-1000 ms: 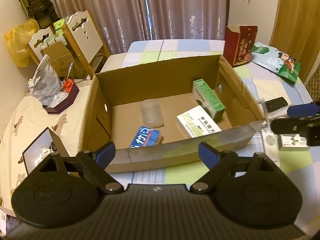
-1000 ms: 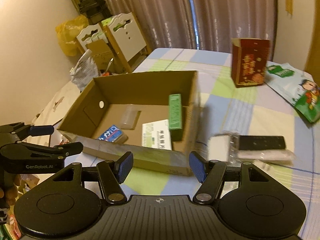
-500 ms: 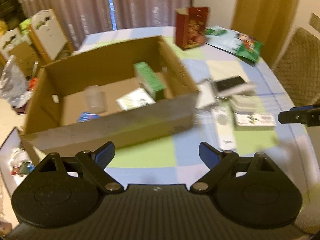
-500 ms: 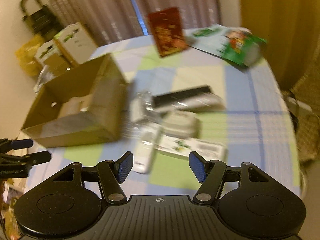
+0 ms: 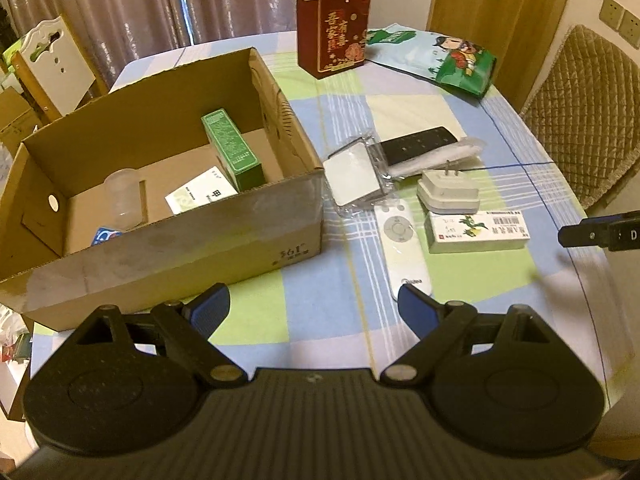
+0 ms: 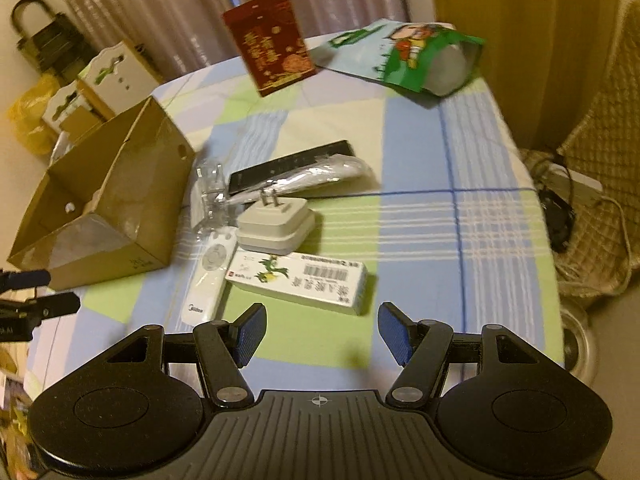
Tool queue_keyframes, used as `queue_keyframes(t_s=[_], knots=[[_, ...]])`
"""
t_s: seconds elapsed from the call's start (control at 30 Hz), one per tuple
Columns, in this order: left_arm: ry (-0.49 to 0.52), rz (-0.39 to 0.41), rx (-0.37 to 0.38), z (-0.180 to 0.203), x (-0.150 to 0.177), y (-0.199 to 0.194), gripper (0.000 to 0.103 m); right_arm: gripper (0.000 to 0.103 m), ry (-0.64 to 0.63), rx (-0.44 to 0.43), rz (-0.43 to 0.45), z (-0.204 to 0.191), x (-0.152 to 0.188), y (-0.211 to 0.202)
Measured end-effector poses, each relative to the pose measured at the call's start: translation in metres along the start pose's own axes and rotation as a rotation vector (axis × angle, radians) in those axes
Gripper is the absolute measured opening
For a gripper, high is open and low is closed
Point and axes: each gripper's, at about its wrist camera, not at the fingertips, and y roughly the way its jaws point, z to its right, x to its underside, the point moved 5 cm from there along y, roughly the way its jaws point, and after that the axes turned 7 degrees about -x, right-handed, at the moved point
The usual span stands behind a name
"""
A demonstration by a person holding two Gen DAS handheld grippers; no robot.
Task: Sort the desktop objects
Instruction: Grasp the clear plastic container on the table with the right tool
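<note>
Your right gripper hangs with its blue-padded fingers spread apart and nothing between them, just short of the long white medicine box that lies flat on the checked cloth of the counter. Beside that box on its left is a slim white remote, and just beyond both sits a white plug adapter with its prongs pointing up. Farther back a black remote lies alongside a clear-wrapped item, and beyond those a red carton stands upright next to a green snack bag. Your left gripper is also spread wide and empty, hovering above the counter's near edge, with the white remote reaching almost to its right finger. Left of it sits the open cardboard box, which holds a green carton along its right side, a white flat packet, a clear plastic cup and a blue packet partly hidden by the near wall. Just right of the box lies a flat white item in a clear wrapper.
</note>
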Motion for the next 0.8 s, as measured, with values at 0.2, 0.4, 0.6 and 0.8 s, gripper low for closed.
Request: queue_keyframes(t_s=[0.2,0.4,0.6,0.8], knots=[[-0.03,-0.013,-0.033,-0.017,-0.003,0.003,0.089,0.065,-0.093,-0.071,-0.025,-0.003,-0.023,0.024],[-0.105,-0.027,-0.092,-0.055,0.002,0.001,0.089,0.065,-0.251,-0.198,-0.069,-0.025,-0.063,0.073],[-0.196,-0.058,-0.166,-0.099,0.015,-0.001,0.089,0.065,-0.273,-0.249,-0.135,-0.032,-0.087,0.134],[-0.23,-0.086,-0.199,-0.121,0.024,-0.002,0.089,0.065,-0.215,-0.287,-0.186,-0.033,-0.098,0.179]])
